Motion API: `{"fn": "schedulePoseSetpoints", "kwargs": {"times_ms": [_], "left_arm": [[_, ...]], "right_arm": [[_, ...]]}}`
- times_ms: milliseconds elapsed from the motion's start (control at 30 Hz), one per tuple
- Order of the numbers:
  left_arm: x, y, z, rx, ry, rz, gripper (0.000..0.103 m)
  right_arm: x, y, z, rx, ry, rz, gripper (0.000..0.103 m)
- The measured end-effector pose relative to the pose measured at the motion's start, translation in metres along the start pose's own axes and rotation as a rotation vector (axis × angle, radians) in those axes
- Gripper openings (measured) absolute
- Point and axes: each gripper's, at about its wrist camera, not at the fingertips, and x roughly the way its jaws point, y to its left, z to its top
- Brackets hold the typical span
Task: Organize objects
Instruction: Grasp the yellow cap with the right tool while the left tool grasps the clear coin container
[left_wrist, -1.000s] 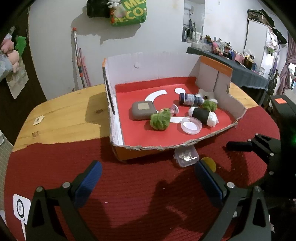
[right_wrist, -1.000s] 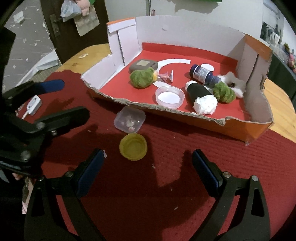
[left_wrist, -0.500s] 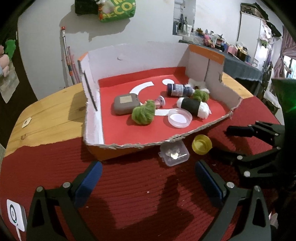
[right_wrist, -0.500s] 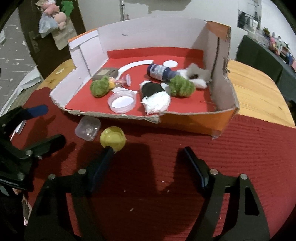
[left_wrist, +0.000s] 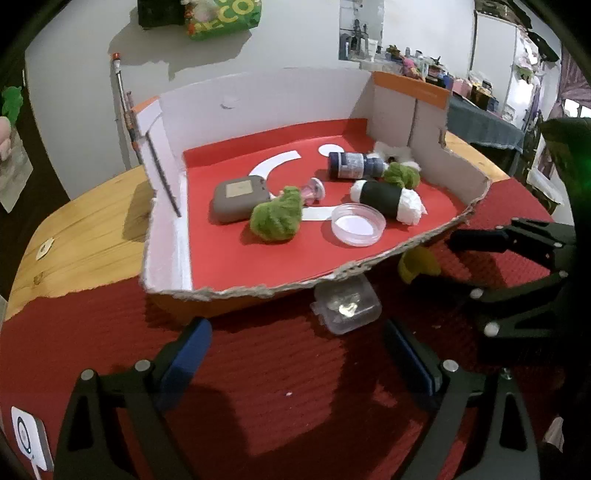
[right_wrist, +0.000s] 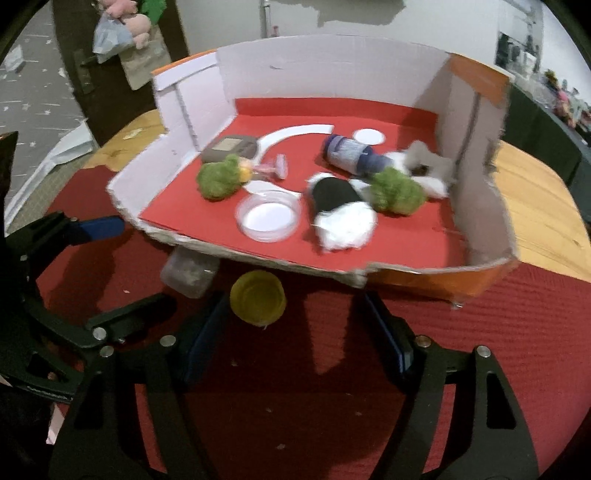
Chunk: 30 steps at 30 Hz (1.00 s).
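A cardboard tray (left_wrist: 168, 236) (right_wrist: 476, 155) with a red floor holds a grey case (left_wrist: 240, 197), two green pompoms (left_wrist: 277, 218) (right_wrist: 397, 192), a clear dish (left_wrist: 358, 225) (right_wrist: 267, 216), a dark bottle (left_wrist: 351, 166) and a black-and-white roll (left_wrist: 388, 199) (right_wrist: 338, 206). On the red mat before it lie a clear small box (left_wrist: 347, 304) (right_wrist: 188, 271) and a yellow cap (left_wrist: 417, 264) (right_wrist: 258, 297). My left gripper (left_wrist: 299, 350) is open, just short of the clear box. My right gripper (right_wrist: 295, 328) is open, with the cap just ahead of its left finger.
The red mat (left_wrist: 258, 406) covers the near part of a round wooden table (left_wrist: 85, 236). A white tag (left_wrist: 26, 435) lies at the mat's left edge. A cluttered counter (left_wrist: 480, 118) stands behind on the right.
Both grippers have moved forward toward the tray. The right gripper has shifted so that the yellow cap sits nearer between its fingers. The clear box is closer to the left gripper.
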Motion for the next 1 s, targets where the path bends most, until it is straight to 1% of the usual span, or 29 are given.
{"fn": "schedulePoseSetpoints", "kwargs": {"times_ms": [100,167,267,300,367,433,500,567,600,633,667,733,1000], "left_arm": [[0.004,-0.004,0.002,0.008,0.003,0.004,0.095],[0.008,-0.006,0.003,0.01,0.01,0.008,0.095],[0.011,-0.008,0.002,0.009,0.017,0.019,0.095],[0.012,-0.007,0.002,0.004,0.021,0.026,0.095],[0.013,-0.007,0.001,-0.013,0.024,0.029,0.091],[0.013,-0.007,0.001,-0.035,0.021,0.018,0.083],[0.013,-0.009,0.002,-0.048,0.017,0.021,0.079],[0.013,-0.012,0.002,-0.046,0.014,0.01,0.071],[0.013,-0.014,0.003,-0.042,0.01,0.004,0.065],[0.012,-0.015,0.003,-0.038,0.008,-0.006,0.058],[0.012,-0.016,0.003,-0.036,0.008,-0.019,0.055],[0.011,-0.015,0.003,-0.039,0.009,-0.035,0.046],[0.001,-0.014,-0.003,-0.052,0.008,-0.078,0.044]], "right_arm": [[-0.002,-0.012,-0.001,0.031,-0.002,-0.003,0.072],[-0.002,-0.012,0.0,0.026,0.0,0.0,0.071],[0.0,-0.007,0.002,0.012,0.001,0.007,0.065],[0.001,-0.005,0.003,0.007,0.002,0.012,0.06],[0.003,-0.001,0.004,-0.007,0.004,0.009,0.056],[0.004,0.002,0.004,-0.012,0.001,0.014,0.054],[0.004,0.003,0.004,-0.015,0.001,0.015,0.045],[0.004,0.003,0.003,-0.017,0.003,0.015,0.038],[0.004,0.002,0.003,-0.015,0.004,0.018,0.033],[0.003,0.001,0.003,-0.009,0.005,0.025,0.03],[0.003,0.0,0.003,-0.004,0.006,0.03,0.03],[0.002,-0.001,0.002,0.001,0.008,0.036,0.03],[-0.008,0.003,-0.005,0.012,0.011,0.084,0.03]]}}
